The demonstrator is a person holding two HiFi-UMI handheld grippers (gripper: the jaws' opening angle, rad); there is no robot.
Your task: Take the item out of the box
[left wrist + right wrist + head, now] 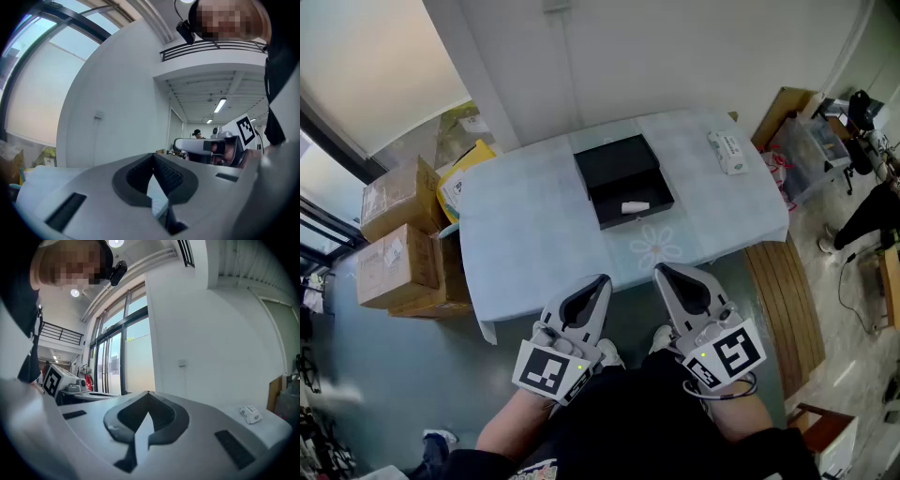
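Head view shows cardboard boxes (397,239) on the floor at far left. The left hand-held gripper (602,279) is clenched and empty, short of the surface (534,234). The small white item (635,207) lies inside the open black box (609,169). The right hand-held gripper (661,270) is likewise clenched on nothing. A white packet (727,152) lies far right.

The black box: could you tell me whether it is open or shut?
Open: the box shows its inside, with a white item lying in its near half.
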